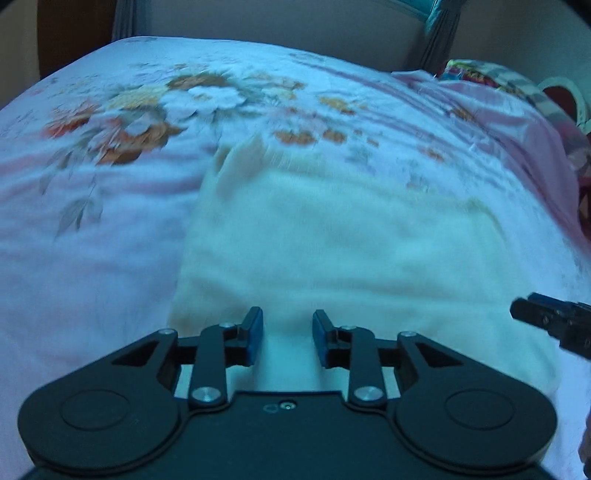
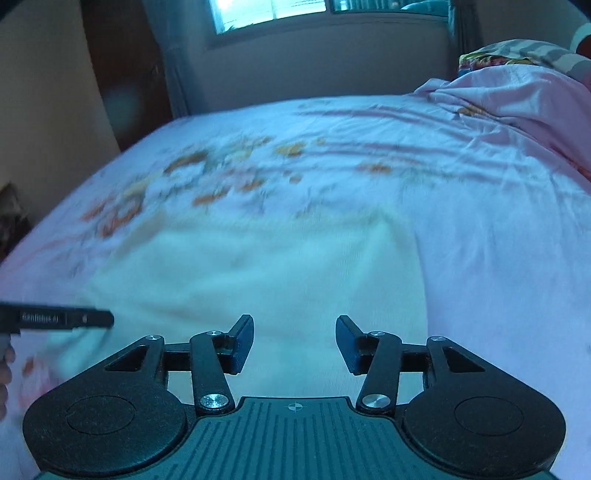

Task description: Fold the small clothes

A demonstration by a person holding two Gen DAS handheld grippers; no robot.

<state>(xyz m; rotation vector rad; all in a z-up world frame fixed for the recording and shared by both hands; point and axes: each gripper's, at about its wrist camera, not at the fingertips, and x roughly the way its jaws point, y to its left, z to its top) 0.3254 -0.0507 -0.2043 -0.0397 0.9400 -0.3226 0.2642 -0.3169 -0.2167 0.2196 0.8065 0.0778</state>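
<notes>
A pale cream garment [image 1: 351, 240] lies spread flat on the bed, blurred in both views. My left gripper [image 1: 288, 332] hovers over the garment's near edge, open, its blue pads apart with cloth showing below the gap but not pinched. To its right, the tip of the right gripper [image 1: 554, 325] pokes into the left wrist view. In the right wrist view the cream garment [image 2: 258, 277] fills the middle, and my right gripper [image 2: 294, 339] stands open wider above it, holding nothing. The left gripper [image 2: 55, 319] shows as a black bar at the left edge.
A white and pink floral sheet [image 1: 129, 110] covers the bed. A rumpled pink cloth [image 2: 517, 103] and a colourful pile [image 2: 498, 55] lie at the back right. A window [image 2: 269, 14] and wall stand behind the bed. A hand [image 2: 5, 369] shows at the left edge.
</notes>
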